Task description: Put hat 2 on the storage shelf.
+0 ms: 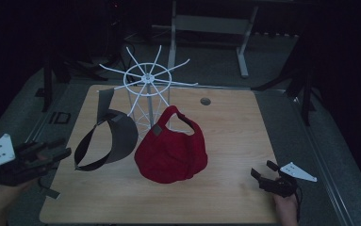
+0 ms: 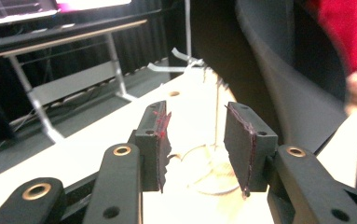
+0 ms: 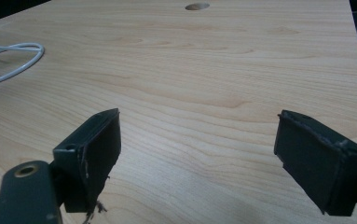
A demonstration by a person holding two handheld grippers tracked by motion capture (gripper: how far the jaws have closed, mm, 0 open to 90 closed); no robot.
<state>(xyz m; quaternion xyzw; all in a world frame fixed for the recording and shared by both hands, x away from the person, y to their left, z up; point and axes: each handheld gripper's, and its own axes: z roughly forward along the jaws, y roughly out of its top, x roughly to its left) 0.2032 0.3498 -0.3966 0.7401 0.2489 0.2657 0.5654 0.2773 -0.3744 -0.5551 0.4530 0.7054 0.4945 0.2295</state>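
Observation:
A white wire hat rack (image 1: 147, 77) stands at the back of the wooden table (image 1: 234, 122). A black visor (image 1: 114, 136) sits against its left side and a red cap (image 1: 171, 150) against its front; I cannot tell whether they hang or rest. My left gripper (image 1: 62, 148) is off the table's left edge, pointing at the visor, open and empty. In the left gripper view its jaws (image 2: 197, 116) frame the rack's base ring (image 2: 213, 184), with the visor (image 2: 283, 60) and red cap (image 2: 344, 23) at the right. My right gripper (image 1: 263, 170) rests open near the front right corner, jaws (image 3: 199, 135) wide over bare wood.
A round cable hole (image 1: 205, 101) lies in the tabletop behind the cap, also seen as a hole (image 3: 197, 6) in the right gripper view. A grey desk frame (image 1: 211, 23) stands on the floor beyond the table. The surroundings are dark.

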